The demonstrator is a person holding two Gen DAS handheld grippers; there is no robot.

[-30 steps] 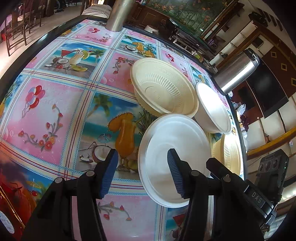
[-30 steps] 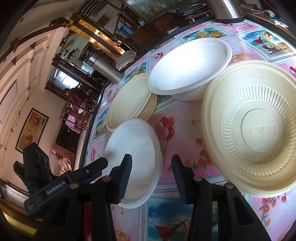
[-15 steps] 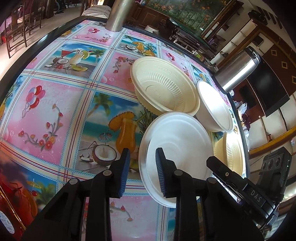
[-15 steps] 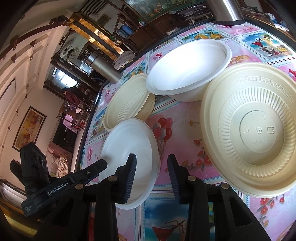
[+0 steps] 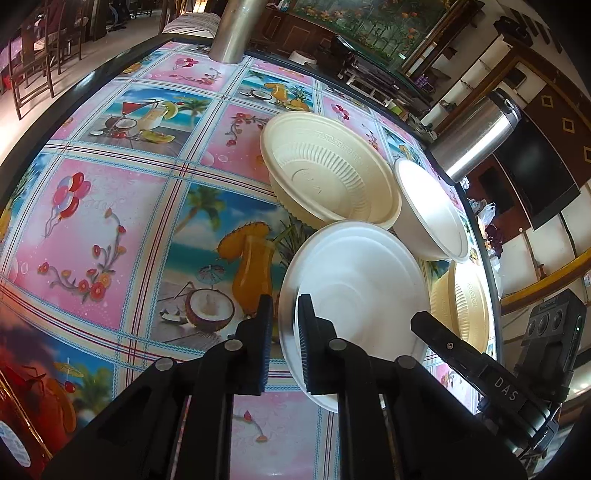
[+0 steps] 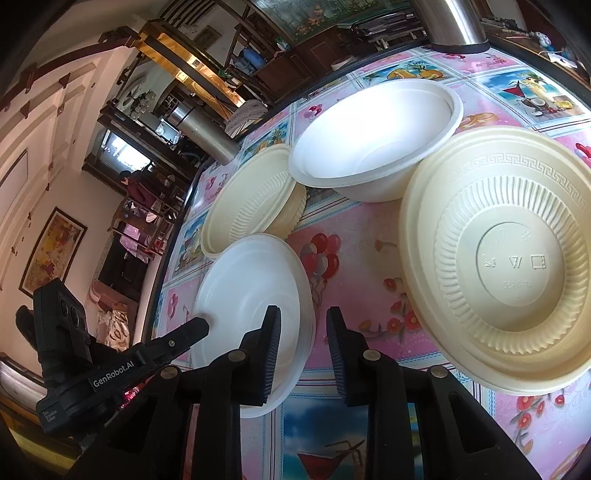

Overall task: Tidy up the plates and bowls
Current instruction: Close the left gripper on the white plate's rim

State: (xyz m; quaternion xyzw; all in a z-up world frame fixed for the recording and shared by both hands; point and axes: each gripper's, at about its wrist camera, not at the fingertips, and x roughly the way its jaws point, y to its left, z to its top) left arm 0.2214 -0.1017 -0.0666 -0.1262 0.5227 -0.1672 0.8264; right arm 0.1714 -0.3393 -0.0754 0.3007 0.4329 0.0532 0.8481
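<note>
A: How is the left hand-held gripper [image 5: 284, 325] set?

B: It is seen clamped narrowly on the near left rim of the white plate [image 5: 362, 291], with one finger outside the rim and the other over the plate's inside. The plate's far edge is seen at the rim of the cream bowl [image 5: 328, 173] behind it.

A: And the right hand-held gripper [image 6: 303, 332]?

B: It is held partly open. Its left finger [image 6: 271, 343] is placed over the white plate [image 6: 251, 295], and its right finger [image 6: 338, 343] is seen just outside the rim, above the surface [image 6: 354, 236]. Whether the rim is touched by either pad cannot be told.

A: Where are the other dishes found?

B: In the right wrist view a white bowl [image 6: 376, 136] is seen at the far side, with a cream bowl [image 6: 255, 199] to its left, just behind the white plate. A second cream bowl [image 6: 513, 258] is seen at the right, its rim overlapping the white bowl in the view. In the left wrist view the white bowl [image 5: 432, 210] is seen between the two cream bowls [image 5: 469, 306].

A: What else is carried by the surface [image 5: 110, 221]?

B: It is covered with a patterned cloth of cocktails and balloons. A steel flask [image 5: 476, 136] is shown at its far right edge and a metal cylinder [image 5: 236, 29] at the far end.
</note>
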